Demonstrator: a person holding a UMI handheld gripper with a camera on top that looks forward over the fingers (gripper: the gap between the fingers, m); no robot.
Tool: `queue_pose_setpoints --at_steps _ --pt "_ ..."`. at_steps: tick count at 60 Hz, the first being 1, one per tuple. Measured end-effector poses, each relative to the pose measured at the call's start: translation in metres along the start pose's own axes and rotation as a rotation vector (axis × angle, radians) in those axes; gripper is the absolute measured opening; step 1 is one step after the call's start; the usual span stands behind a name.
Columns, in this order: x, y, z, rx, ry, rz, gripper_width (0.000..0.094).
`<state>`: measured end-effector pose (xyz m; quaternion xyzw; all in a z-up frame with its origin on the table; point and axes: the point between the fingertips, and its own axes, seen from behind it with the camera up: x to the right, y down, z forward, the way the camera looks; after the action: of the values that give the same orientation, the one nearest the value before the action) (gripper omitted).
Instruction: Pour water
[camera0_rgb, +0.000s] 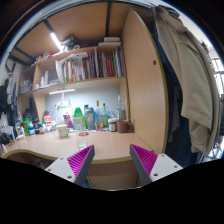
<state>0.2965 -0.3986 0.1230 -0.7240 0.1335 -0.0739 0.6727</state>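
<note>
Bottles (88, 118) for the pouring task stand in a cluster on the far side of the wooden desk (95, 146), at about 11 o'clock from the gripper (112, 160) and well beyond its fingers; which one holds water cannot be told. One of the cluster is green (79, 119); the others are clear or pale. The gripper's two fingers are spread wide, with bare desk surface showing between them. Neither finger touches or holds anything. Magenta pads (80, 156) face each other across the gap. Smaller bottles and jars (27, 127) stand at 10 o'clock along the left stretch of the desk. Above the cluster, at 12 o'clock, a shelf (80, 82) carries a row of upright books (92, 66). At 2 o'clock stands a tall wooden wardrobe panel (148, 85), with a pale garment (187, 60) hanging just beyond it.
</note>
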Motion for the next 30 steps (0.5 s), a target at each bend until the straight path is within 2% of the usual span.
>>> queue_pose_setpoints --at_steps 15,22,30 --pt "0.005 -0.002 0.019 0.022 0.013 -0.027 0.0804" --pt "-0.014 0.001 0.044 0.042 -0.017 -0.026 0.0805" --pt "-0.065 0.015 0.090 0.020 -0.084 -0.027 0.0803"
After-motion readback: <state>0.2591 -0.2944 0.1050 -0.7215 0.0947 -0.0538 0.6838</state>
